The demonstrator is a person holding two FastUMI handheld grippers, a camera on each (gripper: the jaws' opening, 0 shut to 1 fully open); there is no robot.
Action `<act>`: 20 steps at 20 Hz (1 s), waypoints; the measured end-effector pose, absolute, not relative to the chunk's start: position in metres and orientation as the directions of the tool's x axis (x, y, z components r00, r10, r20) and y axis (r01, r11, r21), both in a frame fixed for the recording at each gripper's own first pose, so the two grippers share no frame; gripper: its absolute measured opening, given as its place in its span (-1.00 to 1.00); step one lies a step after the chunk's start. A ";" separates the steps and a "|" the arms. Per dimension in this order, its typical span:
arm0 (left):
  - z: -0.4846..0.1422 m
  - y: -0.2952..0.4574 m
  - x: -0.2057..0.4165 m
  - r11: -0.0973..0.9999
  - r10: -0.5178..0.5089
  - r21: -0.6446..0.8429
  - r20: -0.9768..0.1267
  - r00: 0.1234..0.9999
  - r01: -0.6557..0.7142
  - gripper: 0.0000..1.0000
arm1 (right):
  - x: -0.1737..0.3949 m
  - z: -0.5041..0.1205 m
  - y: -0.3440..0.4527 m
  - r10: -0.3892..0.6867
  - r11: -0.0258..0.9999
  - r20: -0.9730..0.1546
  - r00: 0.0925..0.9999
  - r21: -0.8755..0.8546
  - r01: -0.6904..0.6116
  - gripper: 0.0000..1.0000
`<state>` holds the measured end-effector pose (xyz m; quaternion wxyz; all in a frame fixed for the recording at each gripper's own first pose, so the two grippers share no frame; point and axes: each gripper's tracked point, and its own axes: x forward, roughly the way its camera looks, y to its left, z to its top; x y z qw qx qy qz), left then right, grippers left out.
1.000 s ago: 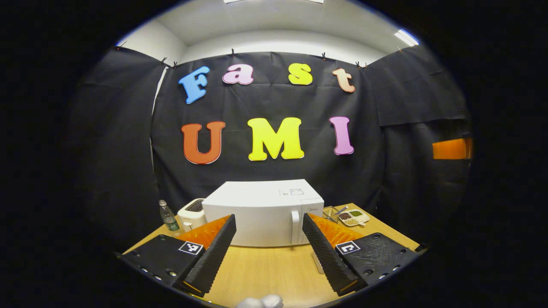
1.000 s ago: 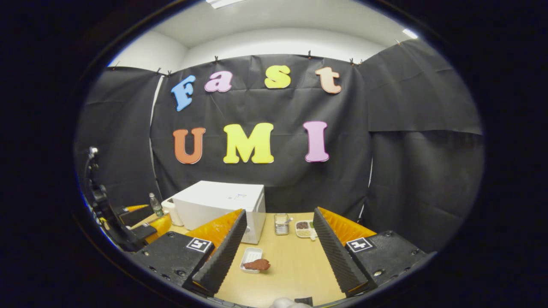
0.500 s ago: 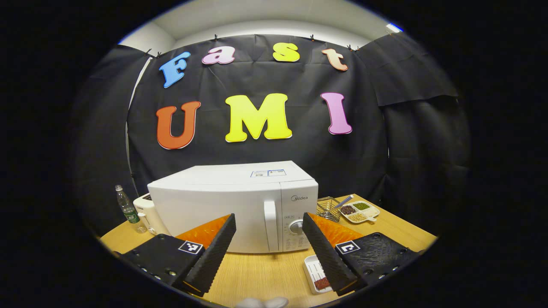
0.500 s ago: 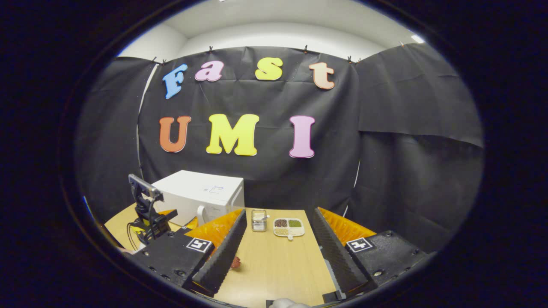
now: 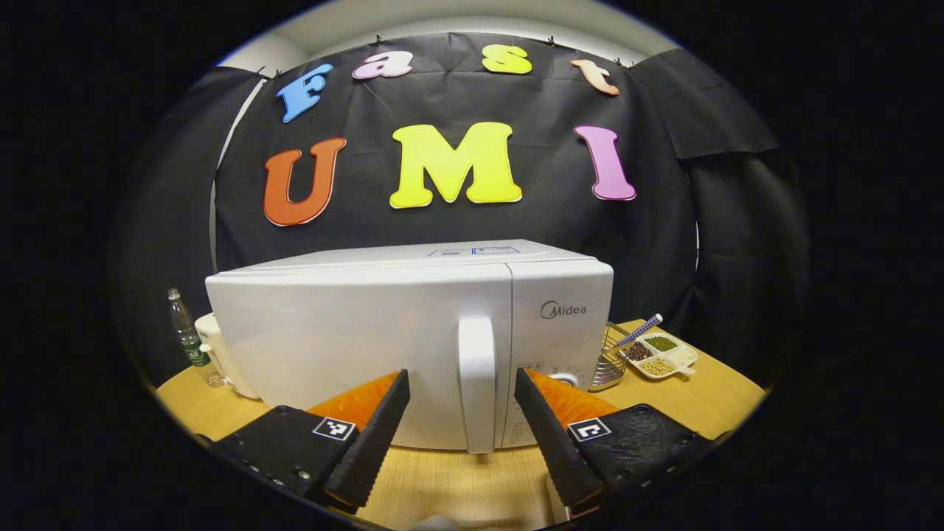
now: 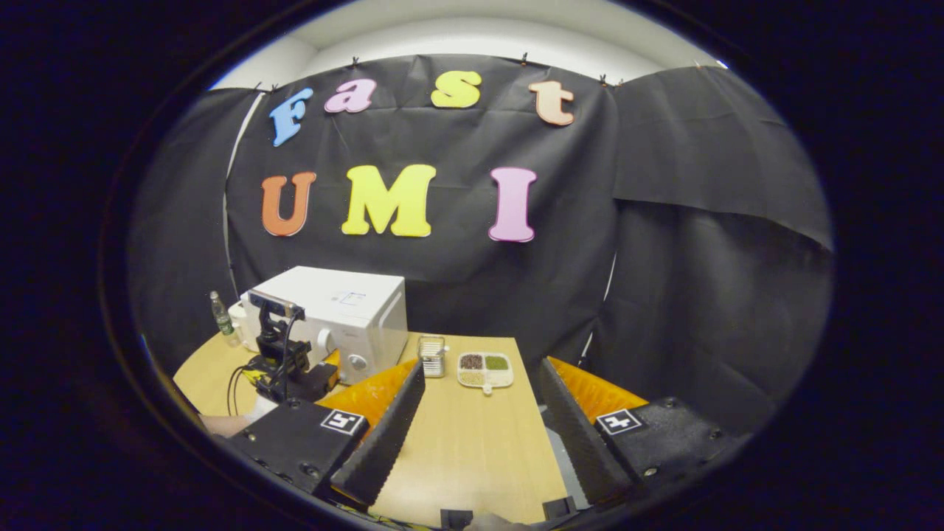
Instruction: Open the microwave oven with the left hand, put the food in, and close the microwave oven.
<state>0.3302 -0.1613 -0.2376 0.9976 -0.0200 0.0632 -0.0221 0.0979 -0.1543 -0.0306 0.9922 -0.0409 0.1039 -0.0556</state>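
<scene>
Microwave oven (image 5: 413, 332) stood shut on the table (image 5: 450, 483), its handle (image 5: 477, 383) between the wide-spread fingers of the left gripper (image 5: 459, 431). From the right gripper view, the left gripper (image 6: 284, 365) sat before the oven (image 6: 335, 317); the right gripper (image 6: 479, 435) gaped wide over bare table (image 6: 472, 442).

The microwave (image 5: 383, 339) blocked the table's (image 6: 472, 450) left rear; its handle (image 5: 477, 383) stood between the left gripper's (image 5: 461, 435) parted jaws. Bare tabletop lay before the right gripper (image 6: 479, 435), a basket (image 6: 433, 356) and dish (image 6: 484, 369) at the rear edge.
</scene>
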 end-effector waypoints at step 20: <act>-0.245 -0.169 0.335 0.996 -0.064 -0.062 -0.146 0.987 0.056 -0.84 | 0.096 -0.034 -0.155 -0.052 0.995 -0.192 0.980 -0.096 0.034 0.99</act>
